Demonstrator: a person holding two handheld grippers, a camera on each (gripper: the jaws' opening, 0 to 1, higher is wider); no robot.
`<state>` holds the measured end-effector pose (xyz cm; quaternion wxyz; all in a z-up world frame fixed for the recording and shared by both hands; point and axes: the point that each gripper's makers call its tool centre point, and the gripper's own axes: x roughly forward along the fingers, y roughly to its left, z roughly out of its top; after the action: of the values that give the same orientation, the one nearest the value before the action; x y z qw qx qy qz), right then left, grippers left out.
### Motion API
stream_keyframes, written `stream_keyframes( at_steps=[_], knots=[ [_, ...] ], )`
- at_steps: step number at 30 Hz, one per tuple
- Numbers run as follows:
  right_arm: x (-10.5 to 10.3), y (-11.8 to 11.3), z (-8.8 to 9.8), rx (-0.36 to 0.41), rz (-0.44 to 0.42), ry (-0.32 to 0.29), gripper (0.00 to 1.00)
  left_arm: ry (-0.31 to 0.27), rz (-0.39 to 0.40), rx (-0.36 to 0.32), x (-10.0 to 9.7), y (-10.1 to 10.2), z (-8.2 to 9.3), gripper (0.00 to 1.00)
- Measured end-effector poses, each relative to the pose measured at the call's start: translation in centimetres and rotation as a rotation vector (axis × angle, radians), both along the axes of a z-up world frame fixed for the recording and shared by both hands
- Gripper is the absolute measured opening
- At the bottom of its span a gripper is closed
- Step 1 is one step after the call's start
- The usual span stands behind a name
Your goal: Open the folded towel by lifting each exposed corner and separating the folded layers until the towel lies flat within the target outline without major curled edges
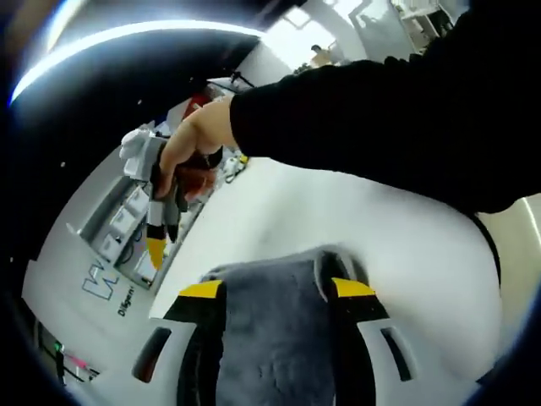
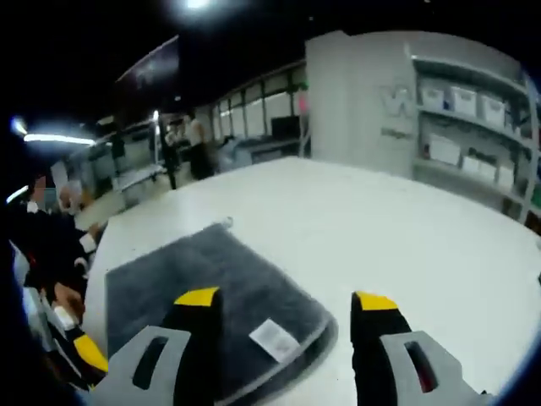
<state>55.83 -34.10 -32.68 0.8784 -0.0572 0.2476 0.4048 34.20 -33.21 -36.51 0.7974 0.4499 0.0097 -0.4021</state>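
Note:
A grey towel lies folded on the white table, with a white label near its closest corner. My right gripper is open above that corner, its left jaw over the cloth and its right jaw over bare table. In the left gripper view the towel runs between the spread yellow-tipped jaws of my left gripper, which is open. A hand holds the right gripper further back over the table edge. The left gripper peeks in at the lower left of the right gripper view.
A black sleeve crosses the top of the left gripper view. Shelves with white bins stand beyond the table on the right. People stand far back. The table edge runs beside the towel.

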Motion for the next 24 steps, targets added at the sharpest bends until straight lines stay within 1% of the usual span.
stream_keyframes(
  at_steps=[1, 3, 4, 5, 6, 7, 8, 10, 12, 13, 14, 15, 16, 18, 21, 22, 24],
  knots=[
    [0.1, -0.1, -0.5, 0.002, -0.008, 0.015, 0.52, -0.001, 0.002, 0.002, 0.1, 0.1, 0.0, 0.43],
    [0.0, 0.2, -1.2, 0.012, -0.009, 0.022, 0.49, 0.007, 0.004, 0.003, 0.1, 0.2, -0.2, 0.43],
    [0.0, 0.9, -1.9, 0.058, 0.000, 0.044, 0.49, 0.009, 0.001, 0.008, 0.1, 0.1, -0.4, 0.43],
    [-0.2, 1.3, -2.2, 0.081, 0.012, 0.062, 0.48, 0.012, -0.002, 0.014, 0.0, 0.1, -0.6, 0.43],
    [-0.5, 1.7, -2.7, 0.116, 0.027, 0.101, 0.47, 0.010, -0.005, 0.020, 0.0, 0.0, -0.7, 0.42],
    [-0.5, 1.9, -3.1, 0.144, 0.023, 0.132, 0.44, 0.009, -0.005, 0.022, 0.0, 0.0, -0.7, 0.42],
    [-0.5, 1.9, -3.5, 0.157, 0.014, 0.145, 0.41, 0.011, -0.008, 0.025, 0.0, 0.0, -0.7, 0.40],
    [-0.2, 1.8, -4.1, 0.155, -0.009, 0.149, 0.38, 0.017, -0.012, 0.024, -0.1, 0.0, -0.7, 0.39],
    [-0.4, 2.0, -4.8, 0.155, -0.025, 0.176, 0.38, 0.026, -0.020, 0.026, -0.1, 0.1, -0.8, 0.35],
    [-0.6, 2.1, -5.0, 0.155, -0.025, 0.180, 0.38, 0.030, -0.033, 0.028, -0.2, 0.0, -1.0, 0.34],
    [-0.7, 2.1, -5.1, 0.161, -0.032, 0.187, 0.38, 0.034, -0.030, 0.032, -0.2, 0.1, -1.2, 0.32],
    [-0.8, 2.1, -5.2, 0.186, -0.051, 0.210, 0.38, 0.034, -0.030, 0.035, -0.2, 0.1, -1.3, 0.31],
    [-0.8, 2.1, -5.2, 0.194, -0.055, 0.214, 0.38, 0.033, -0.034, 0.039, -0.2, 0.1, -1.4, 0.30],
    [-0.9, 1.8, -5.4, 0.232, -0.094, 0.243, 0.38, 0.038, -0.039, 0.044, -0.3, 0.2, -1.5, 0.27],
    [-1.0, 1.1, -6.3, 0.252, -0.146, 0.279, 0.38, 0.045, -0.054, 0.051, -0.5, 0.1, -1.7, 0.23],
    [-1.1, 1.0, -6.7, 0.246, -0.154, 0.292, 0.37, 0.044, -0.057, 0.055, -0.5, 0.2, -1.9, 0.22],
    [-1.9, 1.3, -7.4, 0.246, -0.140, 0.314, 0.32, 0.042, -0.062, 0.059, -0.7, 0.2, -2.1, 0.21]
  ],
)
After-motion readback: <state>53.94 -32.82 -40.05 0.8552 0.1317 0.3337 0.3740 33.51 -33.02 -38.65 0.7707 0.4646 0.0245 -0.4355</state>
